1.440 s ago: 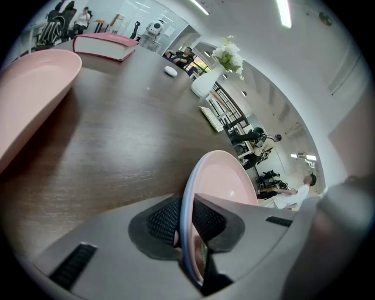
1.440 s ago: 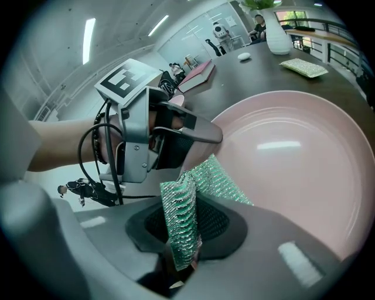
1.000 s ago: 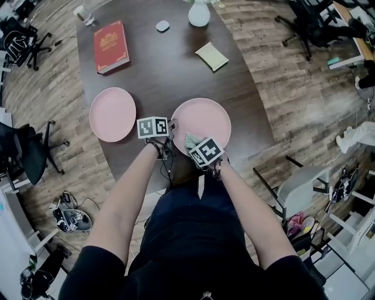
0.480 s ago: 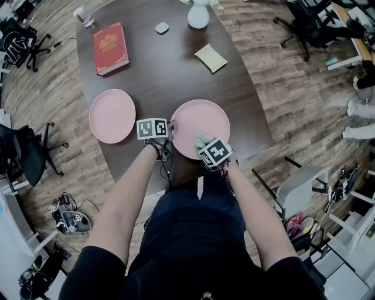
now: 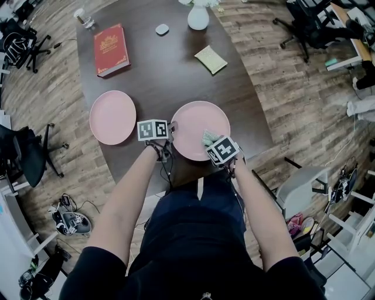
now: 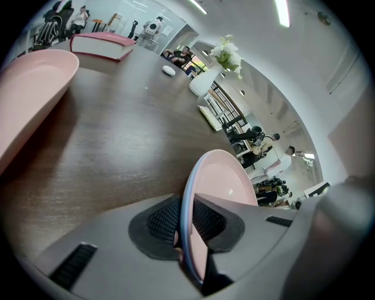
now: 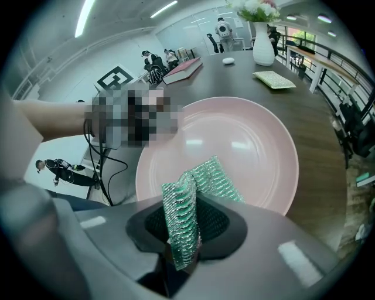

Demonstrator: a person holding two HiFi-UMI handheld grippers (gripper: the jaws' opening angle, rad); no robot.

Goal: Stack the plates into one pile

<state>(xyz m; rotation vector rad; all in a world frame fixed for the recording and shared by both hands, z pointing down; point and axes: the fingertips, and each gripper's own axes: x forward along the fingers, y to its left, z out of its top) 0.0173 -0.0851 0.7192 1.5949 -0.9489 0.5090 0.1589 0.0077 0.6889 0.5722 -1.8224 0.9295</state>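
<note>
A dark wooden tabletop (image 5: 158, 70) stands on a plank floor among office chairs, with a red book (image 5: 111, 48) and a white vase (image 5: 198, 16) toward twelve o'clock. The nearer pink plate (image 5: 201, 126) lies at the table's six o'clock edge, and the second pink plate (image 5: 112, 116) lies at its nine o'clock, apart from it.

The left hand-held gripper (image 6: 187, 234) has its jaws pinched narrowly on the nearer plate's rim at nine o'clock. The right hand-held gripper (image 7: 184, 234) is clamped on a green scouring cloth (image 7: 193, 193), held over the plate's five o'clock edge.

The step looks like carrying this plate onto the other. It would go best with the rim grip kept firm, the plate lifted level, the cloth drawn clear, and the plate set down centred.

Both forearms reach in from six o'clock. The left gripper is pitched moderately downward and the right more steeply.
</note>
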